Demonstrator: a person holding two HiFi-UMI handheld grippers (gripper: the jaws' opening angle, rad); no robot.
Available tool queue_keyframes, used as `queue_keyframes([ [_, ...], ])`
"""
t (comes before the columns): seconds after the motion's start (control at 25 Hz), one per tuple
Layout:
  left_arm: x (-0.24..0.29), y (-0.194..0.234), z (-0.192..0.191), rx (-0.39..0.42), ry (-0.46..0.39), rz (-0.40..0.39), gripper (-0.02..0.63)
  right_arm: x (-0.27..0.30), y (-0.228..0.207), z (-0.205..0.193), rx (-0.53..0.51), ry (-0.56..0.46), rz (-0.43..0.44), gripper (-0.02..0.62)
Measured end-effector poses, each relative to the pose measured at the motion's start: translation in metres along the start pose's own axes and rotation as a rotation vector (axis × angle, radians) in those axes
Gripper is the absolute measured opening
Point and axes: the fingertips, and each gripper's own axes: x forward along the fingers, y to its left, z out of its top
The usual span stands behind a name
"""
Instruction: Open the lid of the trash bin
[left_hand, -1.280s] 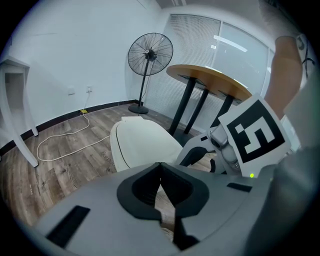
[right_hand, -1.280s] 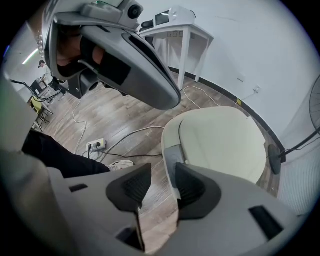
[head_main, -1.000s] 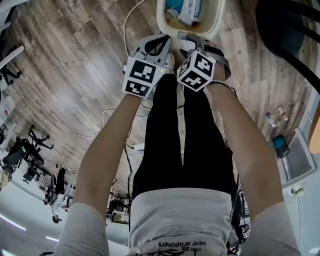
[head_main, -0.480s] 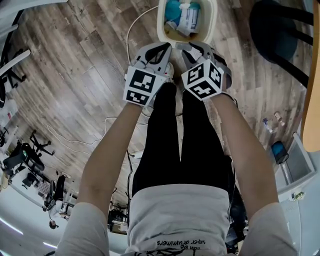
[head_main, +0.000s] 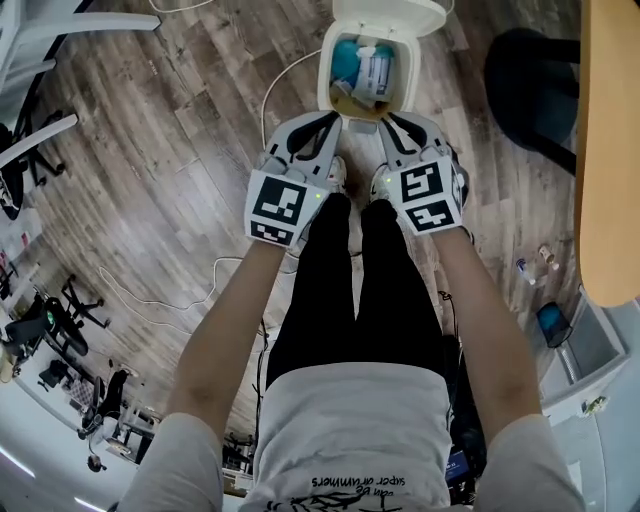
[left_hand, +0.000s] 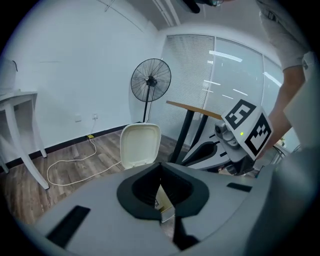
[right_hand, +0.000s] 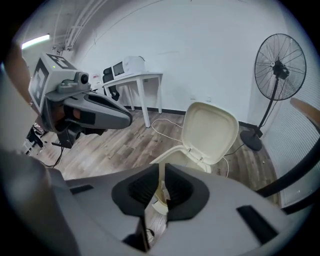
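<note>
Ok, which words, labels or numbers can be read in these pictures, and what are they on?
"super", then a word like "drummers", upside down in the head view, on the white shirt; the line beside it is too blurred to read.
Packet in the trash bin: print too small to read.
Marker cubes: black-and-white square patterns only, no letters.

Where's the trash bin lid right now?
Top centre of the head view: the lid stands flipped open at the far edge of the trash bin; in the right gripper view the fan is to its right.
</note>
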Motion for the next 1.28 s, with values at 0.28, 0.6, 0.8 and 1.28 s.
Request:
queue_keyframes([
  [0.28, -0.043, -0.004, 0.065, -0.004, -0.086, 0.037, 0.015, -0.062, -0.008, 0.050, 0.070, -0.113, -0.032, 0.029],
  [0.6, -0.101, -0.027, 0.140, 0.003, -0.157, 0.041, 0.015, -0.145, -0.007, 0.109, 0.117, -0.229, -0.049, 0.020],
  [0.8, -0.133, -0.040, 0.189, 0.009, -0.206, 0.057, 0.015, -0.194, -0.013, 0.144, 0.151, -0.311, -0.064, 0.017],
  [1.28, -0.215, -0.083, 0.286, 0.016, -0.309, 0.047, 0.015, -0.308, -0.005, 0.222, 0.155, -0.472, -0.087, 0.015],
])
